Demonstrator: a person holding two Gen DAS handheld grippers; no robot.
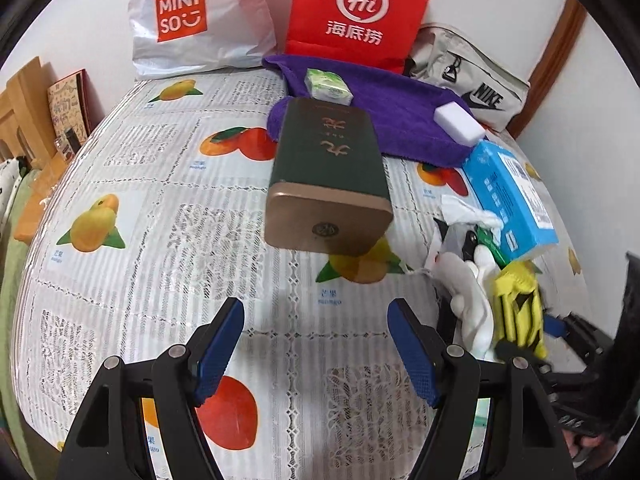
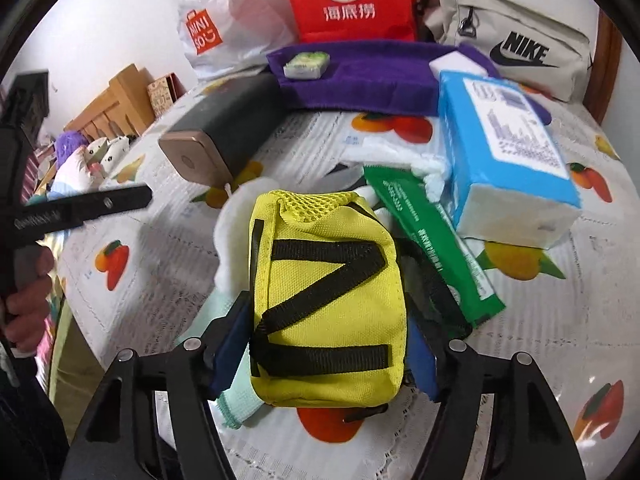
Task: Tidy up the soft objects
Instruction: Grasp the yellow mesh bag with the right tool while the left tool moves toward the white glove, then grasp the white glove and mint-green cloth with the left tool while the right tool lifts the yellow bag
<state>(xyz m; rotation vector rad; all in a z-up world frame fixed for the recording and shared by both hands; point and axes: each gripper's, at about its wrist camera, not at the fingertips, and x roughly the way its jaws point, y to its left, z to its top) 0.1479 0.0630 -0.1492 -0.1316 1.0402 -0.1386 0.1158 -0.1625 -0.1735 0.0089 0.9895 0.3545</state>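
Note:
My right gripper (image 2: 326, 332) is shut on a yellow pouch (image 2: 326, 300) with black straps, holding it by both sides above a white plush toy (image 2: 236, 232) and a pale green cloth (image 2: 236, 400). The pouch (image 1: 516, 304) and the plush toy (image 1: 468, 292) also show at the right in the left wrist view. My left gripper (image 1: 316, 344) is open and empty over the fruit-print tablecloth (image 1: 140, 240), short of a dark green tin (image 1: 328, 176). A purple towel (image 1: 392, 116) lies at the back with a small green tissue pack (image 1: 326, 86) and a white sponge (image 1: 458, 122) on it.
A blue tissue pack (image 2: 508, 148) and a green wipes packet (image 2: 432, 240) lie right of the pouch. A white Miniso bag (image 1: 200, 16), a red bag (image 1: 356, 12) and a beige Nike bag (image 2: 512, 36) stand against the back wall. Wooden furniture (image 1: 20, 108) is at the left.

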